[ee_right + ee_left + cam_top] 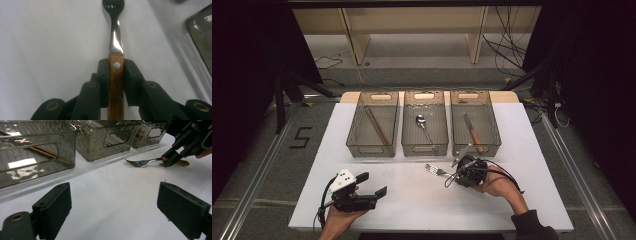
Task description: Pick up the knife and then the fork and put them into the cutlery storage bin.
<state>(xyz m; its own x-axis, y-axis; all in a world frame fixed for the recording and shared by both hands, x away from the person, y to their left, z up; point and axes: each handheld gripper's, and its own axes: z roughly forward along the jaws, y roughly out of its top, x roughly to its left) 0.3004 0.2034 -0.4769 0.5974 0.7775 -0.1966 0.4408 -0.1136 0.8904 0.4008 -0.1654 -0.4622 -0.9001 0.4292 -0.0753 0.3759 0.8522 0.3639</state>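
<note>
- Right gripper (pixel 116 75) has the fork (pixel 116 45) pinched by its wooden handle – both pads squeezed against the wood, rivet showing between them.
- The fork sits low over the white table (pixel 412 200), just in front of the middle bin (pixel 424 145) and the right bin (pixel 475 150); from the left gripper view its tines (pixel 132 163) look to be at or just off the surface – hard to call.
- Key line: the fork's long axis runs straight out from the right gripper's jaws, tines leading, pointing toward the person's left across the table rather than at the bins.
- Left gripper (pixel 373 186) is parked well apart near the front edge, jaws spread wide, nothing between them.
- The right hand is clearly the nearer one, so I'd judge it needs a lift and a swing toward a bin.
</note>
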